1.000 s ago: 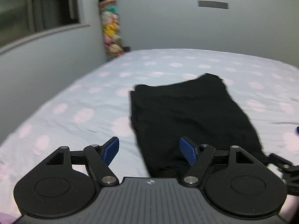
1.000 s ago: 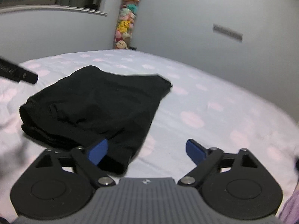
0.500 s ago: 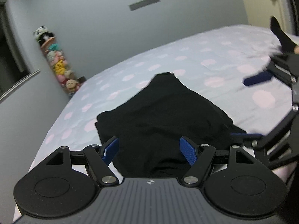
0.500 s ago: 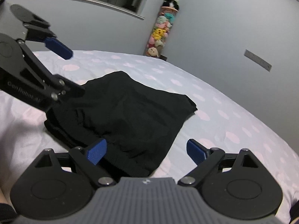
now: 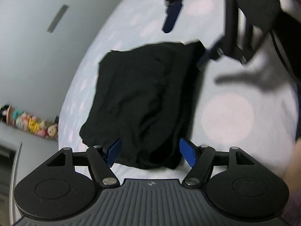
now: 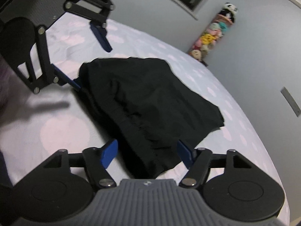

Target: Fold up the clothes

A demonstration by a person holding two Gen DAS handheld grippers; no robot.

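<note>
A black garment [image 5: 143,86], folded into a rough rectangle, lies on the spotted bed sheet [image 5: 225,113]. My left gripper [image 5: 149,143] straddles one near corner of it, jaws wide and closing slightly, blue pads beside the cloth without pinching it. In the right wrist view my right gripper [image 6: 147,143] straddles the other near corner of the garment [image 6: 150,94]; its jaws are closing with cloth between them, not pressed. Each gripper shows in the other's view: the right gripper [image 5: 182,46] at the top right, the left gripper [image 6: 93,69] at the top left, each with one finger at the cloth's edge.
The bed [image 6: 62,131] is pale lilac with pink spots and runs to a grey wall. A tall stack of stuffed toys [image 6: 212,33] stands in the corner by a window ledge. A person's hand [image 5: 293,160] shows at the right edge of the left wrist view.
Both grippers have rolled and dropped toward the garment's near edge, so its two near corners now lie between their fingers. The right jaws have narrowed. The garment has not shifted.
</note>
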